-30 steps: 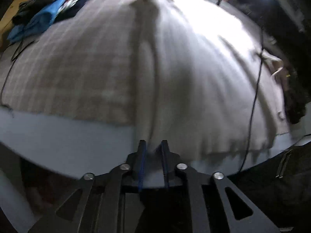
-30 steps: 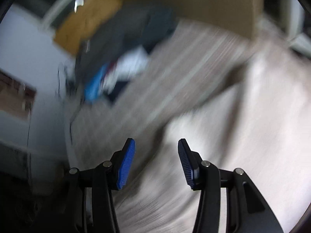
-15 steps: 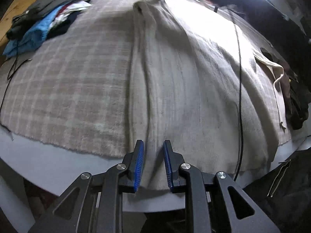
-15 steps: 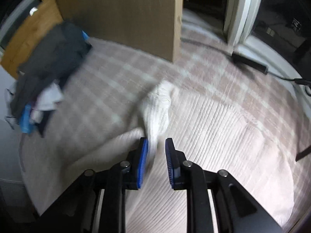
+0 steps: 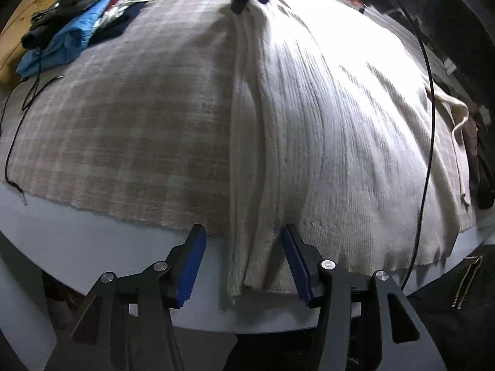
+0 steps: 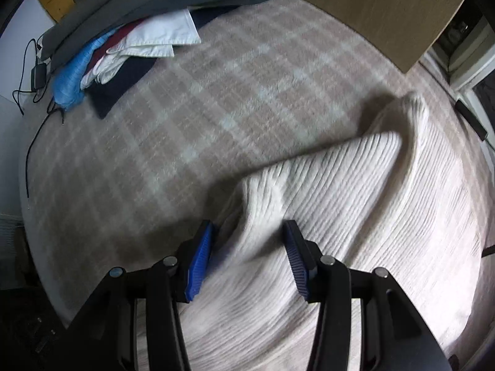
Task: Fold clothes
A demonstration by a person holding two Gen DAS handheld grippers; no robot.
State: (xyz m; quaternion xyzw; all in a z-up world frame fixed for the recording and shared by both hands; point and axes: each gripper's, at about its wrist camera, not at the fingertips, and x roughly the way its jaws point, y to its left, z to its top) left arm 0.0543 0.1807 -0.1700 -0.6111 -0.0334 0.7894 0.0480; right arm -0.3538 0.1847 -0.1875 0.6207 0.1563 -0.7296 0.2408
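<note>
A pile of clothes (image 5: 77, 27) is lying at the far left of the plaid blanket (image 5: 130, 117). A cream ribbed sweater (image 5: 334, 123) is lying spread on the blanket's right half, its folded left edge running toward the near hem. The left gripper (image 5: 244, 262) is hovering over that hem, its jaws just having been opening, the fold between them untouched. The right gripper (image 6: 247, 256) is standing over a raised, blurred fold of the sweater (image 6: 340, 191), jaws likewise opening and apart, pads not pressing it.
</note>
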